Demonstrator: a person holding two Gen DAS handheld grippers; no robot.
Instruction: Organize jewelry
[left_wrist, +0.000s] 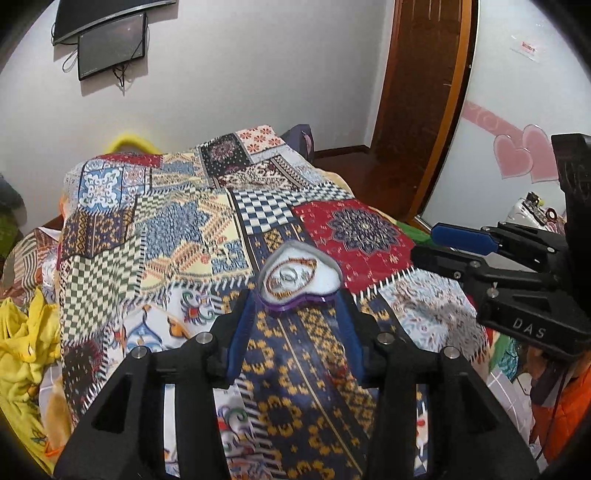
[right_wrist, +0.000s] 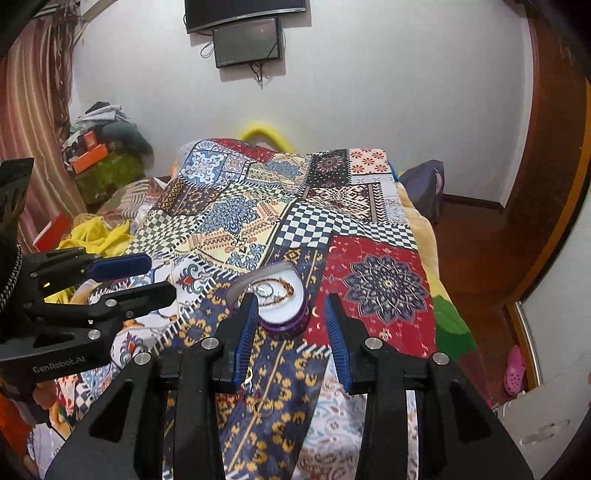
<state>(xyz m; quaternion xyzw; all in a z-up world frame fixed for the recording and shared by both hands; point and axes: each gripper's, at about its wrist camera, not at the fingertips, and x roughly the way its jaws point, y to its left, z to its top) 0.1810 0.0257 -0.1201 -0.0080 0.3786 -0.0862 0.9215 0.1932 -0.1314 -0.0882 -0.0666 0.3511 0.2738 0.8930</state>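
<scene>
A purple heart-shaped jewelry box (left_wrist: 301, 278) with a white lining lies open on the patchwork bedspread (left_wrist: 177, 229). A gold chain and silvery rings lie inside it. It also shows in the right wrist view (right_wrist: 279, 301). My left gripper (left_wrist: 297, 310) is open and empty, its fingertips just short of the box on either side. My right gripper (right_wrist: 290, 304) is open and empty, its left fingertip over the box's near left rim. A small gold ring or earrings (right_wrist: 260, 404) lie on the spread between the right gripper's fingers.
The bed fills the middle; a yellow cloth (left_wrist: 26, 343) lies at its left side. A brown wooden door (left_wrist: 417, 110) stands at the right. Screens (right_wrist: 247, 40) hang on the far wall. Cluttered boxes (right_wrist: 96, 151) sit at the far left. Each gripper shows in the other's view (left_wrist: 491, 258).
</scene>
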